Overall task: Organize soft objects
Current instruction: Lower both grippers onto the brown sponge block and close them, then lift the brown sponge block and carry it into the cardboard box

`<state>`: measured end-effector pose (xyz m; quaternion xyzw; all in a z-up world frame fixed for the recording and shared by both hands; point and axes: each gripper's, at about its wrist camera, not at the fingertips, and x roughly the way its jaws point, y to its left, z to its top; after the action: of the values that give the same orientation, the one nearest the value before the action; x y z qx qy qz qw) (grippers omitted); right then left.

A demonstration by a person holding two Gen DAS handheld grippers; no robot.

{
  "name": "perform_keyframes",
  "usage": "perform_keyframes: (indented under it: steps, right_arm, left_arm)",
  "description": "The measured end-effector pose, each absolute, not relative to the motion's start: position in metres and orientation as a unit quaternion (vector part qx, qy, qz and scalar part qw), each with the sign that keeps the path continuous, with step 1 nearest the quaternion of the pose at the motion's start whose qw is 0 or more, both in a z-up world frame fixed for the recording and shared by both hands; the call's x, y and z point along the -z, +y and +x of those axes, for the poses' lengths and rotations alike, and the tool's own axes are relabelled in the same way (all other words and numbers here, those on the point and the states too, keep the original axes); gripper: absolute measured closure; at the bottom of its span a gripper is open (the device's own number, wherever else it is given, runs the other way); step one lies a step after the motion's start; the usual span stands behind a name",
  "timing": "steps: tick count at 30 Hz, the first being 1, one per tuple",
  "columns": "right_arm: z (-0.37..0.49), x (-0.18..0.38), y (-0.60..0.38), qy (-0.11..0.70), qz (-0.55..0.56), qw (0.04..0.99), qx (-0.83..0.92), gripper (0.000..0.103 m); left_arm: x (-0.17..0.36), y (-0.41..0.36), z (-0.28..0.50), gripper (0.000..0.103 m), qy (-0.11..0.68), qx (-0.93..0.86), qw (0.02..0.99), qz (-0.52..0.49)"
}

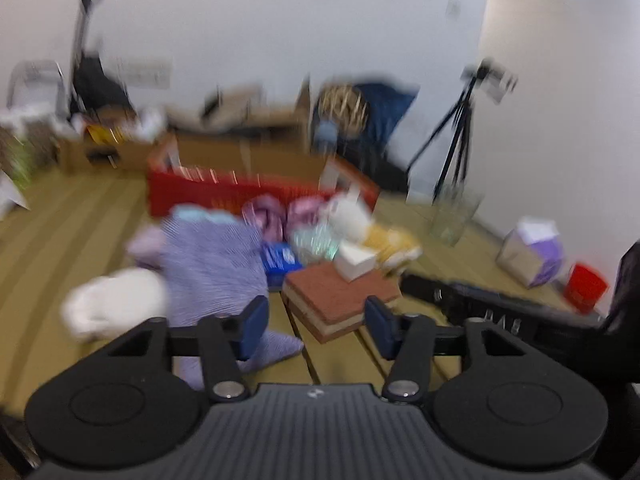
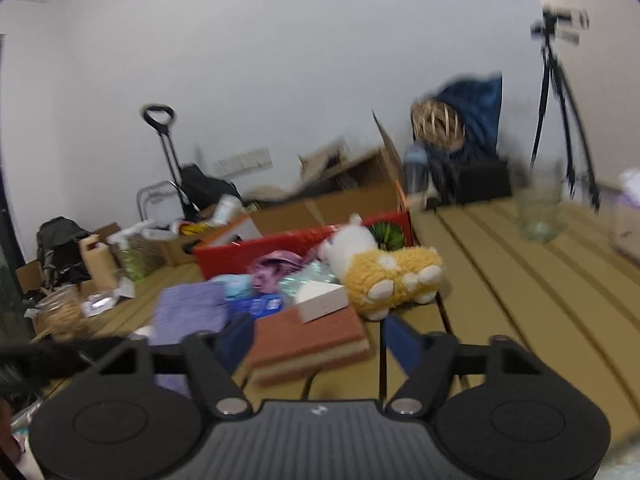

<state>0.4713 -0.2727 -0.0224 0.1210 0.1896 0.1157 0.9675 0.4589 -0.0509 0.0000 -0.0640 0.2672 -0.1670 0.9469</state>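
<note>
Both grippers, left gripper and right gripper, fingers part-spread, empty. Yellow-white plush dog at 1 o'clock: light, squashy; pinch mid-body.

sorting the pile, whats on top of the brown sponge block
A small white box rests on the far edge of the brown sponge block. The block's underside and whatever lies behind the box are hidden.

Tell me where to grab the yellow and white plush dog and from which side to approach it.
Grip the plush dog across its yellow body, midway along. It lies on its side with its paws toward the camera, its white head against the red box, and bare wooden surface on its right. Bring the right hand-held gripper from that free right side, probably from above.
</note>
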Motion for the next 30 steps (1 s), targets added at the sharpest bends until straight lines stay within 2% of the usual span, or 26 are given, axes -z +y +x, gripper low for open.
perform_keyframes:
  steps: [2,4,7,10,14,15,17,19,21,23,30]
  right_arm:
    - [0.507,0.033,-0.273,0.206,0.129,0.962,-0.124,0.046]
    - [0.53,0.046,-0.274,0.222,0.132,0.958,-0.126,0.054]
    - [0.537,0.062,-0.285,0.238,0.198,0.941,-0.138,0.057]
    - [0.538,0.06,-0.279,0.249,0.192,0.939,-0.142,0.055]
    - [0.562,0.046,-0.265,0.26,0.091,0.952,-0.131,0.039]
    - [0.572,0.044,-0.261,0.271,0.066,0.951,-0.134,0.038]
    - [0.586,0.04,-0.259,0.276,0.056,0.952,-0.123,0.044]
    - [0.591,0.043,-0.267,0.281,0.094,0.946,-0.129,0.053]
    - [0.588,0.043,-0.277,0.286,0.142,0.937,-0.144,0.069]
    - [0.578,0.042,-0.28,0.283,0.157,0.934,-0.153,0.071]
    - [0.552,0.057,-0.299,0.29,0.252,0.91,-0.158,0.076]
  left_arm:
    - [0.016,-0.063,0.501,0.059,0.306,0.172,0.934,-0.071]
    - [0.03,-0.065,0.519,0.059,0.313,0.181,0.928,-0.089]
    - [0.046,-0.062,0.518,0.059,0.272,0.186,0.937,-0.116]
    - [0.047,-0.063,0.516,0.063,0.268,0.191,0.937,-0.119]
    - [0.046,-0.063,0.521,0.062,0.273,0.189,0.935,-0.124]
    - [0.045,-0.063,0.522,0.062,0.276,0.186,0.935,-0.125]
    - [0.044,-0.062,0.523,0.062,0.279,0.186,0.933,-0.129]
    - [0.046,-0.061,0.523,0.062,0.28,0.19,0.932,-0.133]
    - [0.046,-0.058,0.523,0.063,0.283,0.192,0.929,-0.14]
    - [0.045,-0.053,0.521,0.068,0.289,0.196,0.923,-0.161]
    - [0.044,-0.052,0.516,0.069,0.315,0.202,0.908,-0.19]
